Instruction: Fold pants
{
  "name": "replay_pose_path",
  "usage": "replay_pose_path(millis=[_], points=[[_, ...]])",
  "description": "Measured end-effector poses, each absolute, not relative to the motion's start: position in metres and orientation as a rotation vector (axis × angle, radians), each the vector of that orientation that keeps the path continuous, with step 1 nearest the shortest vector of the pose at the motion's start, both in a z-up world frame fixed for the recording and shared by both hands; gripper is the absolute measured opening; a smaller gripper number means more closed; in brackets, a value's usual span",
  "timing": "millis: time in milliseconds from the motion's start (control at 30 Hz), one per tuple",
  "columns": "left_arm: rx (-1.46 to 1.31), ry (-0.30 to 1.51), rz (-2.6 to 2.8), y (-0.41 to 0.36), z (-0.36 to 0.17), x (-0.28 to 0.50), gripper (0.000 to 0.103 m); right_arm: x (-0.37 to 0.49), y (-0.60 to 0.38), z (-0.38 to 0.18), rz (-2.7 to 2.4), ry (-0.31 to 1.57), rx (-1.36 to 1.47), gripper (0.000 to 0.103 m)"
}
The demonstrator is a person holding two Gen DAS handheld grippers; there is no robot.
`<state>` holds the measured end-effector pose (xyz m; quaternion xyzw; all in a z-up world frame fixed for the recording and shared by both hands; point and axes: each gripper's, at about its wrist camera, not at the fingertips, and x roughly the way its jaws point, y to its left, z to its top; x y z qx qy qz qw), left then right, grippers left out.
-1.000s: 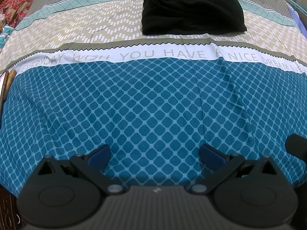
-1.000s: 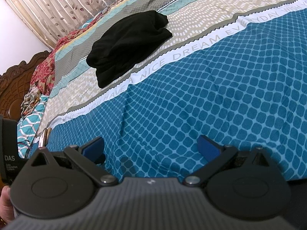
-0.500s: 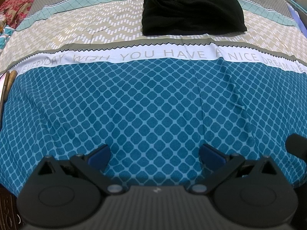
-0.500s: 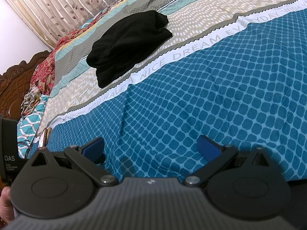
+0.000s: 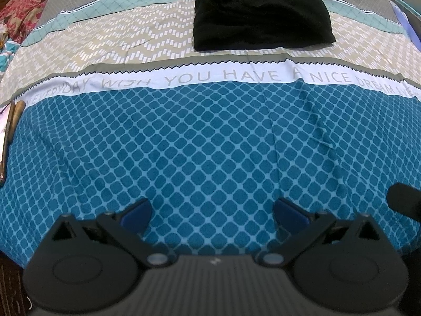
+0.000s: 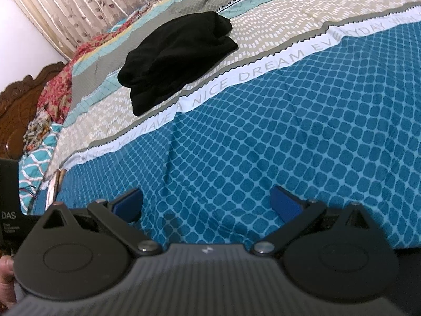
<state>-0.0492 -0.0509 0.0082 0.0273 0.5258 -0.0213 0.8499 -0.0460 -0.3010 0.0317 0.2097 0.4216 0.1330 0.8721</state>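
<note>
- Black, soft knit pants (image 5: 260, 13) lie bunched on the patterned bedsheet (image 5: 210, 137); we judge them light, floppy.
- Our left claw (image 5: 213, 212) and right claw (image 6: 206, 201) gape wide, empty; we'd pinch the near hem.

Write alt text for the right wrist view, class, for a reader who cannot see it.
Black pants, bunched in a heap, lie on the far beige band of a patterned bedspread. In the foreground the open right gripper hangs over the blue diamond-print part, holding nothing. Curtains and a carved wooden headboard stand beyond.
</note>
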Motion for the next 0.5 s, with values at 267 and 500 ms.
replay_pose_path(millis=[267, 500], points=[[0.087, 1.050, -0.038, -0.053, 0.030, -0.059, 0.103, -0.050, -0.297, 0.058, 0.263, 0.806, 0.394, 0.103], [0.119, 0.976, -0.031, -0.058, 0.052, -0.068, 0.103, -0.056, -0.293, 0.081, 0.261, 0.701, 0.351, 0.103]])
